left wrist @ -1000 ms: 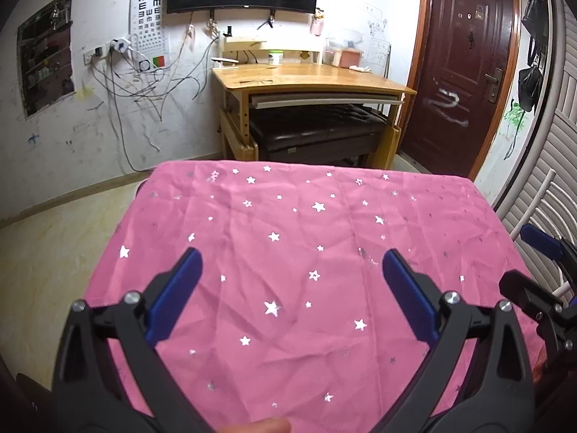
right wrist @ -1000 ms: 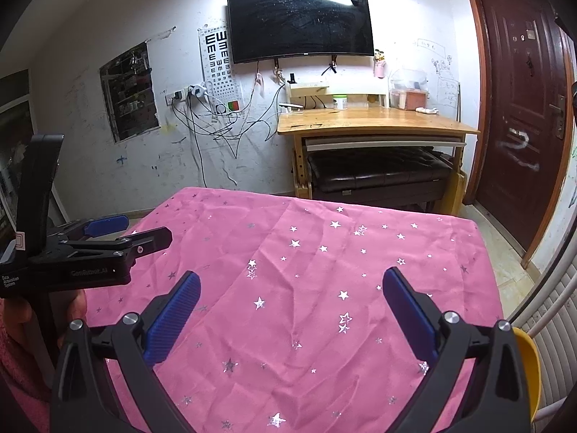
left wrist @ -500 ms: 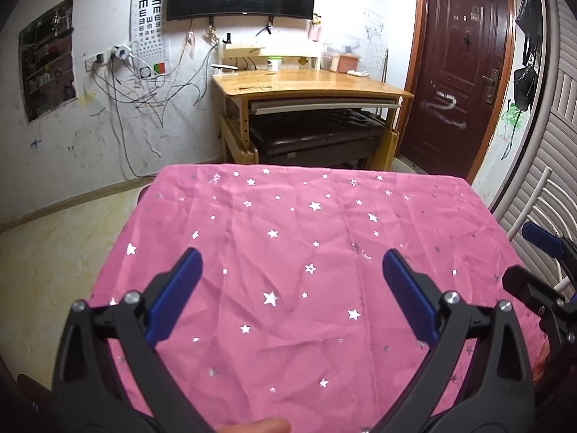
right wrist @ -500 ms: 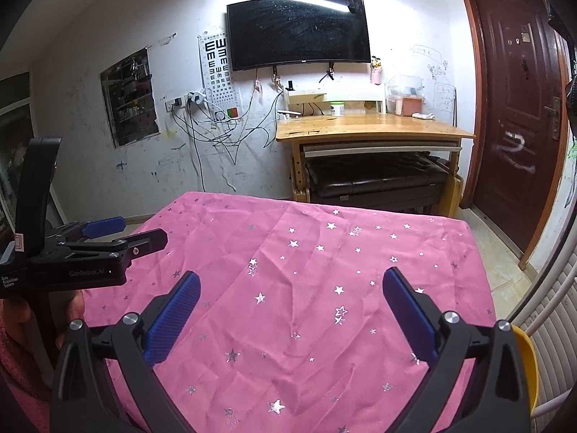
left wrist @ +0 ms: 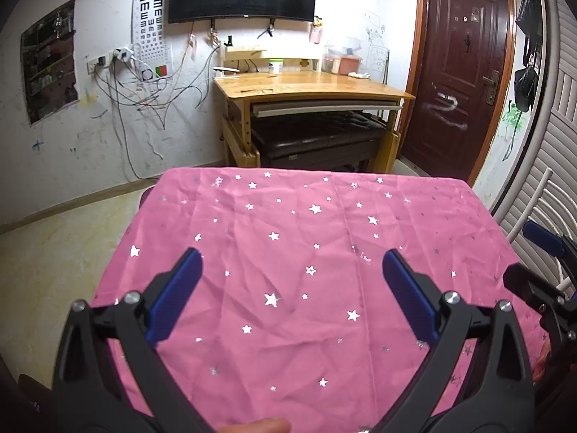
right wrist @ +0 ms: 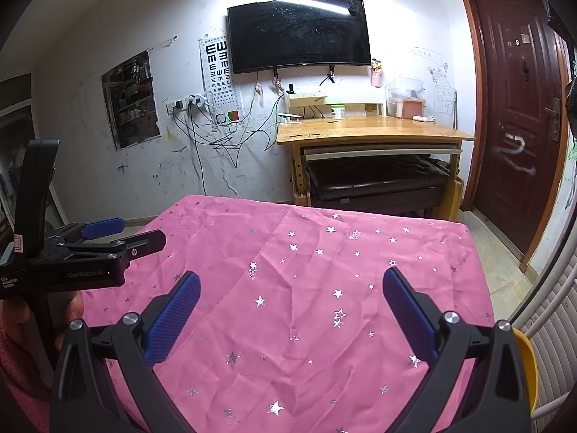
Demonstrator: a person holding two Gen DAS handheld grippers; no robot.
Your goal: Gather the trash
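Observation:
A table under a pink cloth with silver stars (left wrist: pixel 306 238) (right wrist: pixel 310 274) fills the lower part of both views. No trash shows on it. My left gripper (left wrist: pixel 291 270) hangs open above the near half of the cloth, with nothing between its blue pads. My right gripper (right wrist: pixel 291 290) is open too, also above the cloth and holding nothing. In the right wrist view the left gripper (right wrist: pixel 119 234) appears at the left edge, held by a hand (right wrist: pixel 21 324). In the left wrist view part of the right gripper (left wrist: pixel 541 263) shows at the right edge.
A wooden desk (left wrist: pixel 310 86) with a dark bench under it stands beyond the table. A black screen (right wrist: pixel 299 34) and loose cables hang on the white wall. A brown door (left wrist: pixel 465 68) is at the right. A yellow container (right wrist: pixel 526 368) sits low beside the table's right edge.
Both cameras have tilted up and drawn back a little, so the cloth sits lower in view and more wall shows. Both grippers stay open.

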